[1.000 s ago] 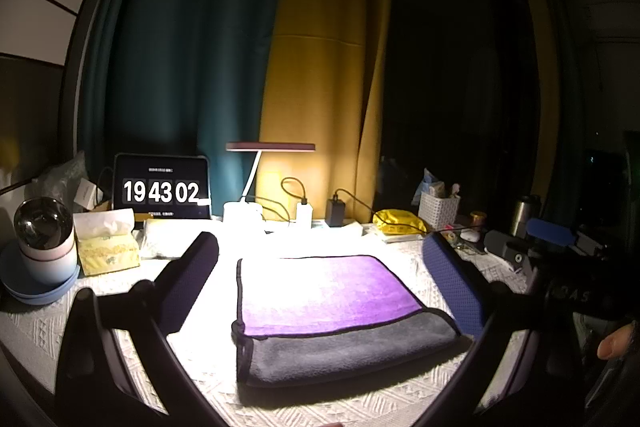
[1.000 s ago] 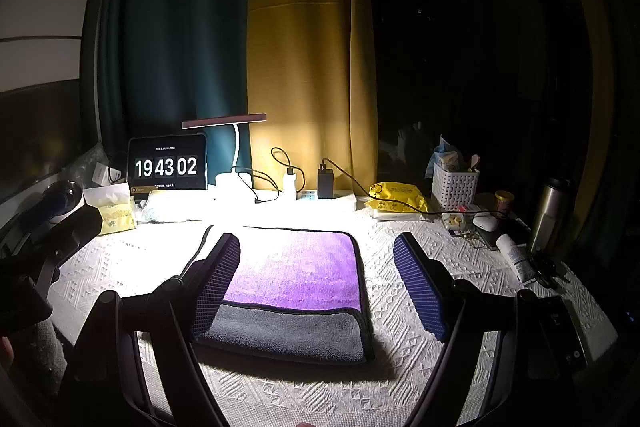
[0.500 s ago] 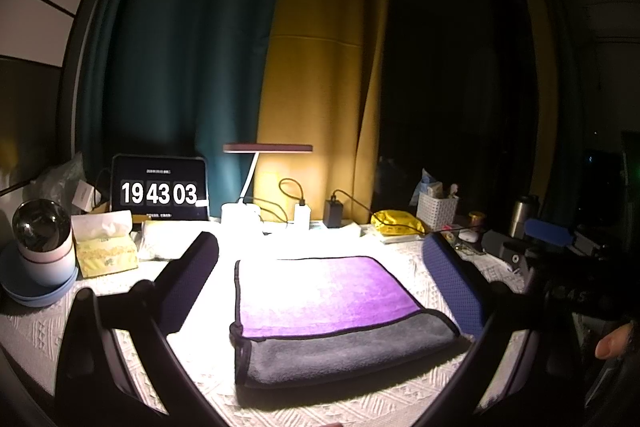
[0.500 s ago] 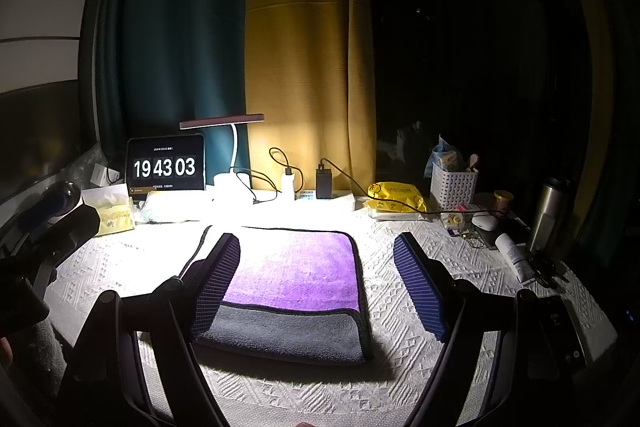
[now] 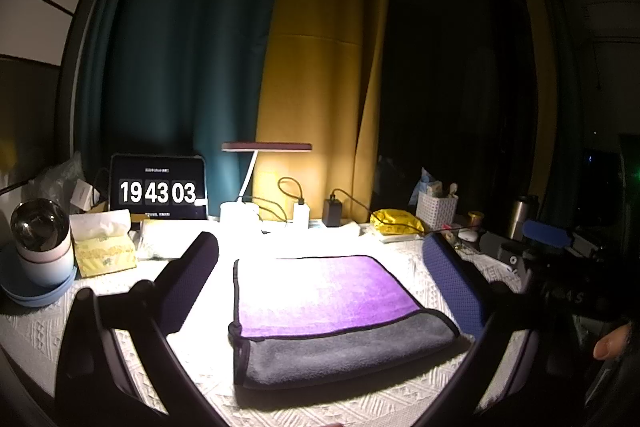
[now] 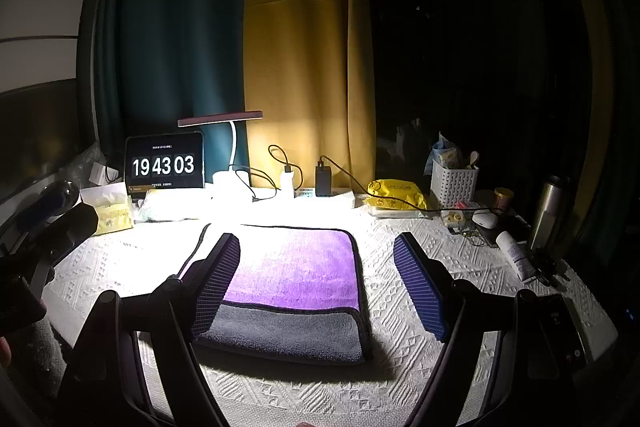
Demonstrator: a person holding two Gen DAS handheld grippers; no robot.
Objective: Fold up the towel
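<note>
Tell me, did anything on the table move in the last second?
Only the clock ticked from 19 43 02 to 19 43 03. The folded towel lies as it did, and the left gripper and right gripper remain open above it, holding nothing.

The right claw's (image 6: pixel 316 287) blue-padded left finger (image 6: pixel 216 283) hides the folded purple-and-grey microfibre towel's (image 6: pixel 296 267) left edge; small print under the black tablet clock's (image 6: pixel 164 165) digits is unreadable.
</note>
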